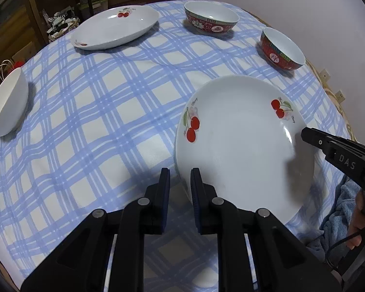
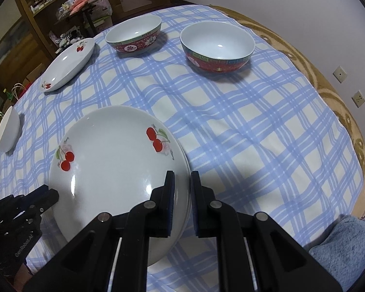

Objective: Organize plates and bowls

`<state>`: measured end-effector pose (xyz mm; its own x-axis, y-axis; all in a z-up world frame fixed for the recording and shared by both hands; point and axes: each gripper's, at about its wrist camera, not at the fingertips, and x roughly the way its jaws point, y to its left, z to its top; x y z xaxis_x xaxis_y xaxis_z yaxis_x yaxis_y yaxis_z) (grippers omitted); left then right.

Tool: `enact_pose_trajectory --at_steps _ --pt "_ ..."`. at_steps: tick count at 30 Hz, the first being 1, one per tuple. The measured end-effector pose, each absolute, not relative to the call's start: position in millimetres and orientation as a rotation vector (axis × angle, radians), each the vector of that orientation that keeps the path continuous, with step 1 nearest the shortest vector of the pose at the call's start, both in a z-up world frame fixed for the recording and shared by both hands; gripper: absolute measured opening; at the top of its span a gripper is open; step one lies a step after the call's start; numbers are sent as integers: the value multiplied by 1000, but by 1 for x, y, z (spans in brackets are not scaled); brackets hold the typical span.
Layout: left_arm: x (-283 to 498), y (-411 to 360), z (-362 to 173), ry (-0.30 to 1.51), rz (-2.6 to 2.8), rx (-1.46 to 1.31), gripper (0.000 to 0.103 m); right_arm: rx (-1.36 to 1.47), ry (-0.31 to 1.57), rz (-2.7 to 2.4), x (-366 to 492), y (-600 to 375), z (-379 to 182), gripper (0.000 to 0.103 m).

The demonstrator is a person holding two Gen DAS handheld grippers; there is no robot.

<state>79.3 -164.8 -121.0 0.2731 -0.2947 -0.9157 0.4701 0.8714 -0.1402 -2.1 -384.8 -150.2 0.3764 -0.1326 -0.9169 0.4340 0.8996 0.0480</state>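
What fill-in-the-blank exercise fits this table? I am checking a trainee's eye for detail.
1. The near plate is decorated with red ____.
2. The table holds ____ red-patterned bowls, one beside another.
3. The tablecloth has a blue and white ____ pattern.
4. The right gripper has its jaws on either side of the near plate's ____.

Missing words: cherries; two; checked; rim

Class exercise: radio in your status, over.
Both grippers open, straddling opposite rims of near cherry plate: left gripper, right gripper. Plate on tablecloth. Nothing in the way.
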Motion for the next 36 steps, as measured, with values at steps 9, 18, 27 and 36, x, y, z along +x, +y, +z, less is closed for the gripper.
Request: enact_pose_trajectory --at_steps 9,18,27,36 --pt "74 -143 -107 1147 -457 165 18 313 1123 -379 -4 -384 -149 13" --pt "68 -114 -89 1132 -385 150 20 306 1048 -350 -11 -374 -129 26" --pt "59 -90 -67 1089 -338 163 30 301 922 -297 -22 -357 -99 39" --pt "61 -66 -37 1033 -313 164 57 251 818 -283 -25 -342 -67 59"
